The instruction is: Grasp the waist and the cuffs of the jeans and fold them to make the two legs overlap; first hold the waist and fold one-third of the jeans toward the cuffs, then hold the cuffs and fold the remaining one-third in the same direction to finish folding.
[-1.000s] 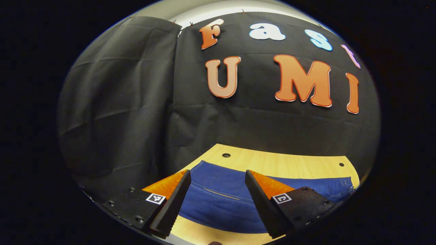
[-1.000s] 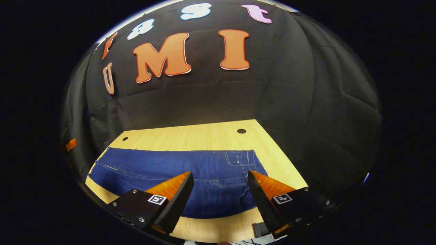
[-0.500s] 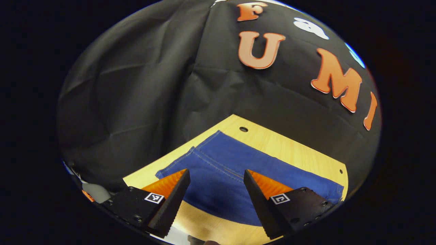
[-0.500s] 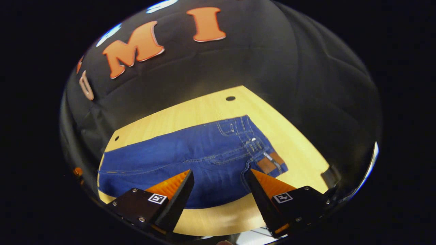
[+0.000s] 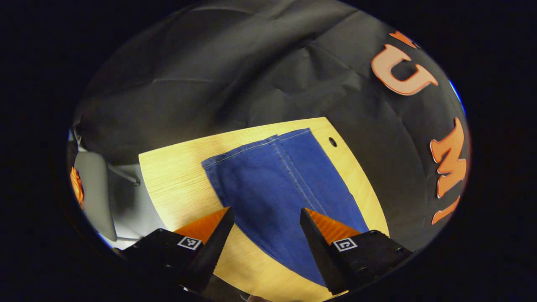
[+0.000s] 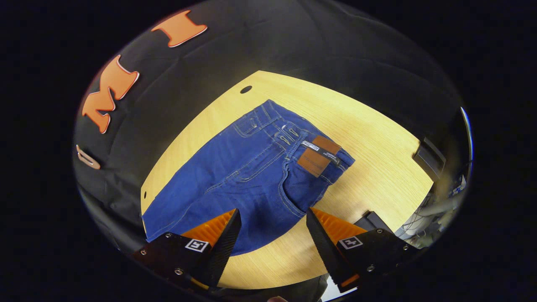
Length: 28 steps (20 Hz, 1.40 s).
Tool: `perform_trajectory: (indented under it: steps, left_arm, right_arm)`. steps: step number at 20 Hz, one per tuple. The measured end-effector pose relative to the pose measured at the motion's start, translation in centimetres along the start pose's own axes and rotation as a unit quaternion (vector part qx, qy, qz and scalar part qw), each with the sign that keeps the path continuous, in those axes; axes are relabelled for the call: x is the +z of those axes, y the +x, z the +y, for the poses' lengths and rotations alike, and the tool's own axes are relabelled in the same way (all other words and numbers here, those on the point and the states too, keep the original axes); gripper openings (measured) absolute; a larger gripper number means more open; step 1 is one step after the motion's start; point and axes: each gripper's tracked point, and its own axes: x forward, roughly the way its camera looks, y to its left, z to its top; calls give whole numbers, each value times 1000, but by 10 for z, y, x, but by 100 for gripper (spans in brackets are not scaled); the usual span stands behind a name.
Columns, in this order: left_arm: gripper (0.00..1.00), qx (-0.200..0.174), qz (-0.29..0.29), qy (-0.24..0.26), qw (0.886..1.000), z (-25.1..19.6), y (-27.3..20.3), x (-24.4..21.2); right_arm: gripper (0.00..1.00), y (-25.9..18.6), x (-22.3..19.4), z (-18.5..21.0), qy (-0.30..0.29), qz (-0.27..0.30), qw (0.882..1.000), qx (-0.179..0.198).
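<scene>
The blue jeans (image 6: 251,176) are lying flat on the wooden table (image 6: 377,147), legs already overlapping. The right gripper (image 6: 272,239) is hovering above the seat near the waist (image 6: 310,147), jaws spread wide and holding nothing. The left gripper (image 5: 264,239) is hovering above the leg, near the cuffs (image 5: 260,142), jaws likewise wide and holding nothing.

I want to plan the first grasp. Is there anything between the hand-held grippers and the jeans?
Nothing visible. The left hand-held gripper hangs open above the cuffs, the right hand-held gripper open above the waist. The jeans lie flat on the bare wooden table.
</scene>
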Motion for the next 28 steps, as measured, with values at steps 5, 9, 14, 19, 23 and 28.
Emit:
perform_trajectory:
  steps: [5,9,14,19,23,28]
  left_arm:
    - [97,12,23,-76,997,26,16,8]
    - [98,6,39,-89,995,43,33,11]
    - [95,-59,32,-106,992,39,52,31]
    - [90,-104,36,-104,988,32,65,40]
    - [69,-128,26,-141,981,32,72,43]
    - [27,-123,24,-190,974,37,90,42]
  right_arm:
    - [97,10,-2,-2,64,16,998,5]
    - [97,16,-5,-10,86,19,996,5]
    - [97,29,-10,-34,114,34,993,2]
    - [96,36,-1,-35,187,26,981,41]
    - [94,42,5,-30,216,18,974,61]
    - [94,46,9,-29,241,19,967,83]
